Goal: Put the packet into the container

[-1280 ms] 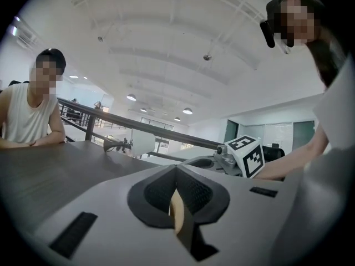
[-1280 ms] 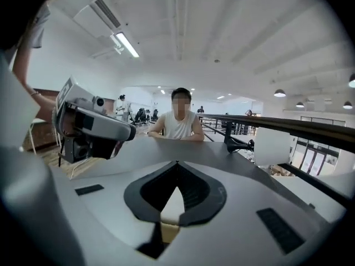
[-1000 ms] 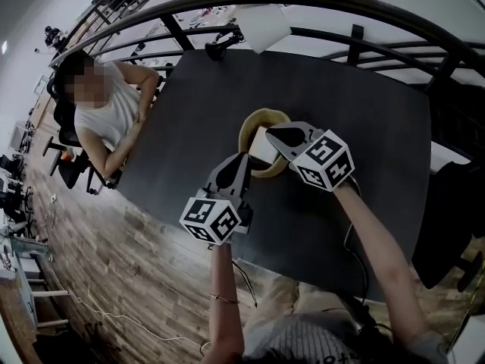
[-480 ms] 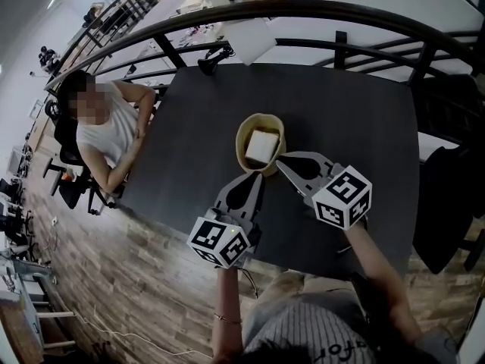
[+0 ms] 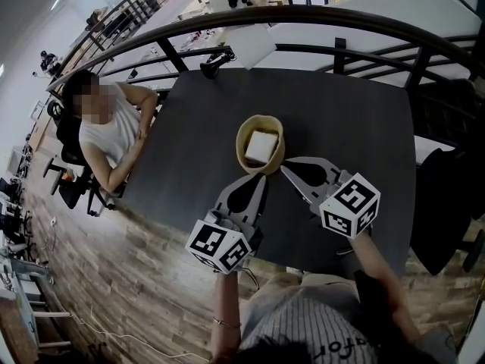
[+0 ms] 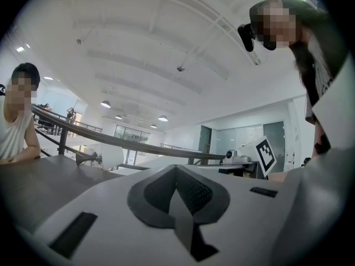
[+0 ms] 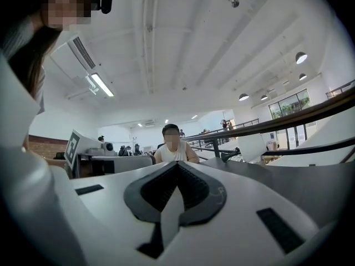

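Already the packet (image 5: 261, 145) lies inside the container (image 5: 240, 144); draw back level toward the worktop's (image 5: 356, 112) near edge without nudging it. Your left gripper (image 5: 260, 179) and right gripper (image 5: 287, 171) jaws are closed, empty.

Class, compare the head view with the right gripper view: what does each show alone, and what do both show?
Head view only: the packet lying inside the container. Right gripper view only: the ceiling lights overhead. Both: the right gripper, shut with nothing between its jaws, the seated person, the dark table and the railing.
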A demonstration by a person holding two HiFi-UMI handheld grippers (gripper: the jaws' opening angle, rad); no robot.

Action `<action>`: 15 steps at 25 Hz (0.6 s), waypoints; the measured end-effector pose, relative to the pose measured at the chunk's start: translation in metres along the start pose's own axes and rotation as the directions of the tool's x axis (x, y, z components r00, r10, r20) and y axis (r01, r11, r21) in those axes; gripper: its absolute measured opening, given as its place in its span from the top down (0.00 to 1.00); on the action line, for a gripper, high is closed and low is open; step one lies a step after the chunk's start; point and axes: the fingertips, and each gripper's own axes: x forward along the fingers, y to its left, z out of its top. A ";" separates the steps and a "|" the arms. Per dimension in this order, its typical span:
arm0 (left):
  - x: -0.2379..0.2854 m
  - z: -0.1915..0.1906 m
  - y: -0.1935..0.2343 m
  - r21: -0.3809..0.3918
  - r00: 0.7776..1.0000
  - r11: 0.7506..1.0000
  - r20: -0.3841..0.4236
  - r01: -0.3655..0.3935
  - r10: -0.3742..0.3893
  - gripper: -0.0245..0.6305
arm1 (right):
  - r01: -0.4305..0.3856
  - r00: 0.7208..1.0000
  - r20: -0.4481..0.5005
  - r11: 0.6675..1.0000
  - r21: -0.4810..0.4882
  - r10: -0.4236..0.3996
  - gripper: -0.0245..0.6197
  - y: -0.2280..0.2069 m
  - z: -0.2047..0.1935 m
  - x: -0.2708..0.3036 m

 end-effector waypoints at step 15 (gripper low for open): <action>-0.003 0.007 -0.015 0.019 1.000 1.000 0.018 0.003 -0.004 0.95 | -0.037 0.998 0.056 0.999 -0.008 0.037 0.95 0.012 0.013 -0.015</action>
